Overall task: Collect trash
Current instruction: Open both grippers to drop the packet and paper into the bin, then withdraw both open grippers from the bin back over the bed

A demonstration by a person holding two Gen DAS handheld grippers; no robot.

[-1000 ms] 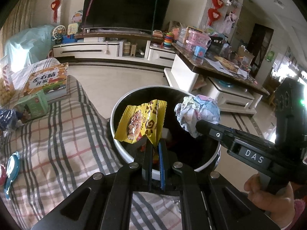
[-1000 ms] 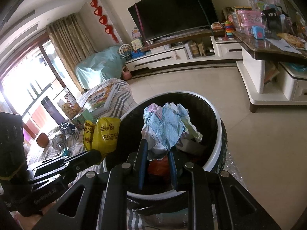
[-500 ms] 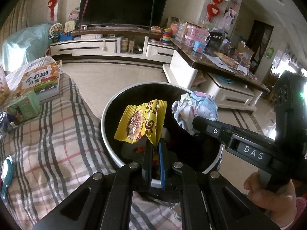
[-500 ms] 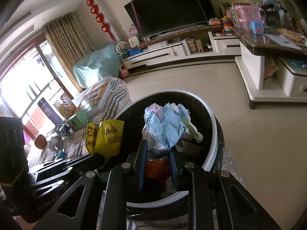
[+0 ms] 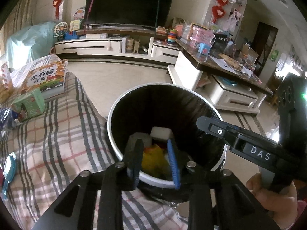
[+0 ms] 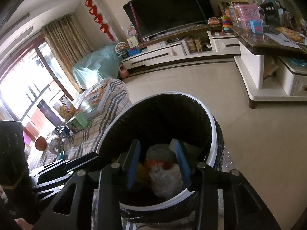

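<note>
Largest change first: both loads gone from the tools since half a second ago, and now down in the trash bin. Yellow snack wrapper, pinched over the bin mouth a moment back, now lying on the heap at the bin's bottom, seen between the spread fingers of the left tool. Crumpled paper wad, likewise released, resting pale and rumpled inside the bin beside a bit of orange-red rubbish, under the right tool.

Meaning for the task, as a judgement: this drop looks finished, two pieces collected; next likely a turn away from the bin toward more litter on the plaid-covered sofa just beside the bin, though hard to say which of the things there counts as trash.

Pose: left tool above the near rim of the bin, pointing down and forward into the mouth, jaws wide apart, empty. Right tool over the near rim too, reaching across the bin mouth in the left wrist view, jaws wide, nothing between the blue pads. Hand on the right tool's grip, beside the bin and below rim level.
</note>
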